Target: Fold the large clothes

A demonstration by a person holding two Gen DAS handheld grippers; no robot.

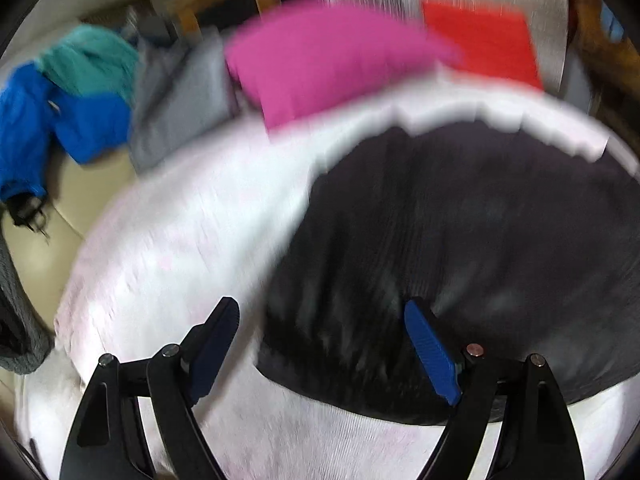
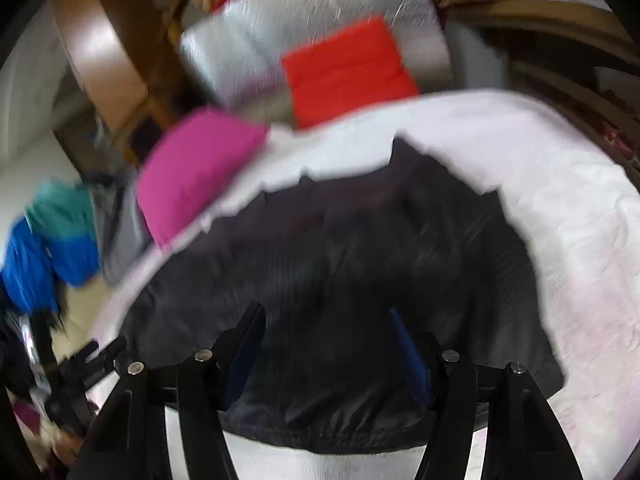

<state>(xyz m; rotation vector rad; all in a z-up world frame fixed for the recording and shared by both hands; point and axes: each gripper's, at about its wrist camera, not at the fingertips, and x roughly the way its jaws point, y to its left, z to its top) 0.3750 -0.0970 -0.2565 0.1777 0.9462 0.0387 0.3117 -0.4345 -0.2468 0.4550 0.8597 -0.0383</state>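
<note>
A black garment [image 2: 340, 280] is spread on a white blanket [image 1: 168, 248], over which the left gripper [image 1: 320, 344] and right gripper [image 2: 326, 344] are held wide and empty, while one pink cushion [image 1: 324, 56], one red cushion [image 1: 484, 46] and a blue-green garment [image 1: 68, 96] are seen beyond the blanket's far edge.

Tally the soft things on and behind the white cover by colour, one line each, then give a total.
Black garment: 1
Pink cushion: 1
Red cushion: 1
Blue garment: 1
Teal cloth: 1
Grey cloth: 1
Total: 6
</note>
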